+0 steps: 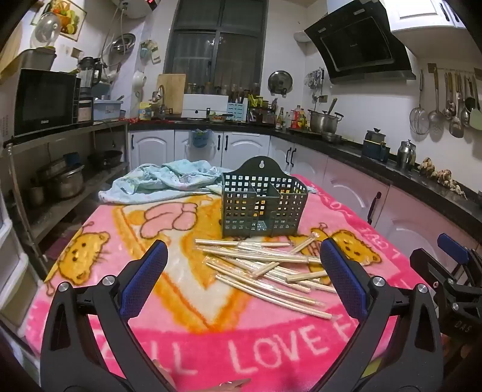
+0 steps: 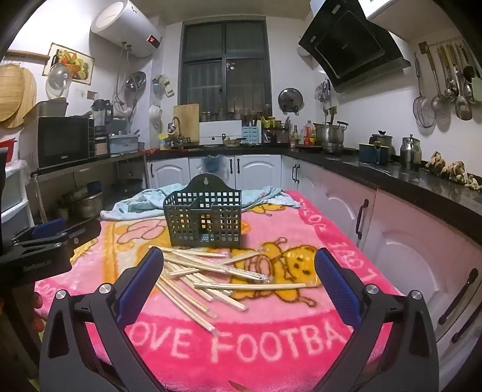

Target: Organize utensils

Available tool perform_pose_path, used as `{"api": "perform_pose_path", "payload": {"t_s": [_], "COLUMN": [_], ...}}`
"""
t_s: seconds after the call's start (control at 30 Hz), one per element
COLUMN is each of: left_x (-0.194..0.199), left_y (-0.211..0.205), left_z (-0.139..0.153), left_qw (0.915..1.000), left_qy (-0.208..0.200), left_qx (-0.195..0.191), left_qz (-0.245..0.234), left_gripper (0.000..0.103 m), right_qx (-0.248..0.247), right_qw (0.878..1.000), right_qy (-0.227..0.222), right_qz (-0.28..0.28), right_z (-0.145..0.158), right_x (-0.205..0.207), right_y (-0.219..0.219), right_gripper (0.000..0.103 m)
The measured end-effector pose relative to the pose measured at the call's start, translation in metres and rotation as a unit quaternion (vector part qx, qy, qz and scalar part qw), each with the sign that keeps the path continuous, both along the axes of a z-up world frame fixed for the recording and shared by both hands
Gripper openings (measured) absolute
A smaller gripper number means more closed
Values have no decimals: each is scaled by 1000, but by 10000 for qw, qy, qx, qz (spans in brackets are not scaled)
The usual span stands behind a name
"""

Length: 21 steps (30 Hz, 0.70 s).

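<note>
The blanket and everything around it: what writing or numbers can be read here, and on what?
"LOVE FOOTBA", cut off: pink blanket, right wrist view.
"LL LOVE F", cut off: same blanket, left wrist view.
"GenRobot.AI": left hand-held gripper body.
"DAS": right hand-held gripper body.
Red digits: water heater, too blurred.
Microwave badge, bottle labels: too small.

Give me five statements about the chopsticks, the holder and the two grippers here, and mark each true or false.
1. The chopsticks lie in a loose pile on the pink blanket. True.
2. The green holder already has chopsticks standing in it. False: its compartments look empty.
3. The left gripper is clamped on a chopstick. False: its jaws stand wide open, holding nothing.
4. The right gripper is open and empty. True.
5. The light blue cloth covers the chopsticks. False: it lies bunched behind the holder, away from the pile.
</note>
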State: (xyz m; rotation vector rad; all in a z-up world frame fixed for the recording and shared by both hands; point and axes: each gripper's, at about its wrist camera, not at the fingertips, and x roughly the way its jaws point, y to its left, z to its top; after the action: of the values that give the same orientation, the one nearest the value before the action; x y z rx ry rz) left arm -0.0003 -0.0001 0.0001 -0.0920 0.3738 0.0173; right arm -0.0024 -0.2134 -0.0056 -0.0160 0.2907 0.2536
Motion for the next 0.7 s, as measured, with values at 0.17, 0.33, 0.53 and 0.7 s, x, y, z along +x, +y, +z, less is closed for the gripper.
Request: {"api": "perform_pose_path", "payload": {"t_s": [0.17, 0.33, 0.53, 0.7], "left_x": [0, 0, 0, 0], "left_y": [1, 0, -1, 0], "left_z": [0, 0, 1, 0], "left_qw": [10000, 10000, 10000, 10000], "left_qy": [3, 6, -4, 5], "left_qx": [-20, -10, -7, -24], "left_qz": [10, 1, -9, 6], "left_gripper": [94, 94, 94, 94], "right_qx": [2, -8, -19, -22], "right_qw": [10000, 10000, 10000, 10000], "right_qy": [-3, 7, 1, -9], "right_qz": [-4, 6, -3, 2], "right_z": [0, 0, 2, 2], "right_x": [0, 1, -1, -2], "right_y": [0, 1, -1, 0], "right_gripper": [97, 97, 97, 97]}}
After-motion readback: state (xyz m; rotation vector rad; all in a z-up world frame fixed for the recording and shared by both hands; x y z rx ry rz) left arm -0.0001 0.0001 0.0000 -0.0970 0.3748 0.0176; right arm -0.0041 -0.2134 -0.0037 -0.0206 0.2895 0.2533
